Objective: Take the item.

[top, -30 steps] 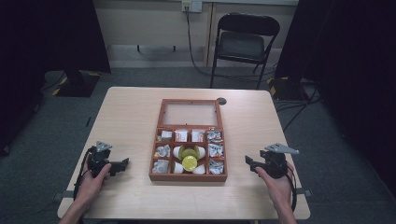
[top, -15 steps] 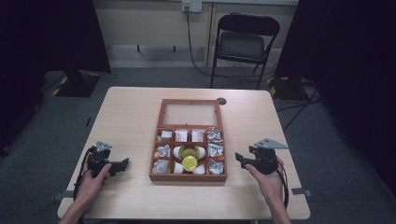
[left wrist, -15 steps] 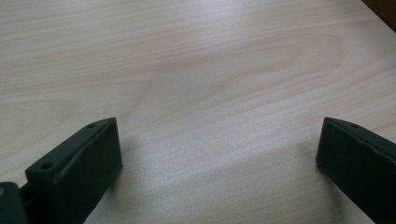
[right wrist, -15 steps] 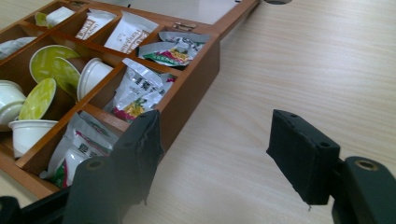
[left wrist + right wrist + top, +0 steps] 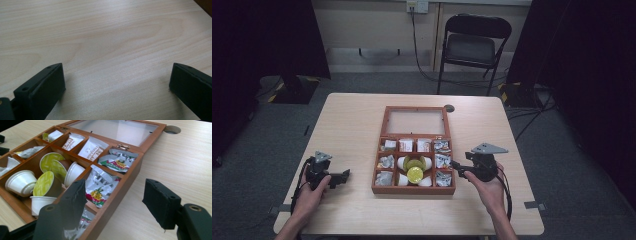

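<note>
Jaws spread on both: the right gripper (image 5: 456, 164) hovers at the wooden box's (image 5: 414, 188) right wall, aimed left over foil packets (image 5: 101, 185). Beside them lie the coffee pods (image 5: 47, 183). Left gripper (image 5: 343, 176) rests low on the table (image 5: 105, 32), well apart. Packet lettering is unreadable.

Studio-like lab: black curtains (image 5: 272, 35), folding chair (image 5: 477, 45), taped floor, lone wooden table (image 5: 352, 120).

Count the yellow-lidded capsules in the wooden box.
3 yellow-lidded capsules, all in the centre compartment of the wooden box: one at back, one beside it, one nearer. Others may be hidden.
</note>
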`<state>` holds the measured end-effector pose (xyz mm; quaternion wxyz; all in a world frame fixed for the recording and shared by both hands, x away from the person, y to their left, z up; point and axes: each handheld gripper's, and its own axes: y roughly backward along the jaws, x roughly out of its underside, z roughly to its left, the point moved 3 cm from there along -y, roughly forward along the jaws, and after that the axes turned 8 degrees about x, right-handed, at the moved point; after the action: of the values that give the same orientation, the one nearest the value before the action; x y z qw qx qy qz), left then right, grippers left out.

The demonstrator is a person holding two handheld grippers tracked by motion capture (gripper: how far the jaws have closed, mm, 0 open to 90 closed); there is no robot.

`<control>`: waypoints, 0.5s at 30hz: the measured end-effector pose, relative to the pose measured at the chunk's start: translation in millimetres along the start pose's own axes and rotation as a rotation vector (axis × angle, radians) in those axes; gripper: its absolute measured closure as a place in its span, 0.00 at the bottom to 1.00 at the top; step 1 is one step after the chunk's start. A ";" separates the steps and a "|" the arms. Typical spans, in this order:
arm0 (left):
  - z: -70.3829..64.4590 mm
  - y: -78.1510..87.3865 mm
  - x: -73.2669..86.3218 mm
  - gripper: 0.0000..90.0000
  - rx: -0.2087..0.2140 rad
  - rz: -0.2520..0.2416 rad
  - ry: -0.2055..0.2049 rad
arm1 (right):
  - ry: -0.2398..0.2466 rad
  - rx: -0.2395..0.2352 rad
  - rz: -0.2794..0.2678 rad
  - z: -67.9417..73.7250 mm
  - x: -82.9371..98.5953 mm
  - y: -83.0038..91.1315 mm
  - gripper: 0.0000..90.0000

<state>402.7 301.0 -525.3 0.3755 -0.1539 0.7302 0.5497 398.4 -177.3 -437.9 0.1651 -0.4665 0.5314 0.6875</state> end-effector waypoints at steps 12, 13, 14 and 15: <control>-0.2 -0.3 0.0 0.00 -0.001 -0.004 0.004 | 0.029 -0.047 -0.003 15.2 -10.0 -5.5 0.39; -0.2 -0.3 0.0 0.00 -0.001 -0.004 0.004 | 0.029 -0.047 -0.003 15.2 -10.0 -5.5 0.39; 0.0 0.0 0.0 0.00 0.000 0.000 0.000 | 0.040 -0.053 -0.004 19.1 -11.8 -7.7 0.40; 0.0 0.0 0.0 0.00 0.000 0.000 0.000 | 0.045 -0.057 -0.002 21.1 -12.6 -8.8 0.40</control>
<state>402.7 301.0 -525.3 0.3755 -0.1537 0.7302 0.5498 401.4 -152.0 -432.7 0.1405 -0.4869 0.5146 0.6916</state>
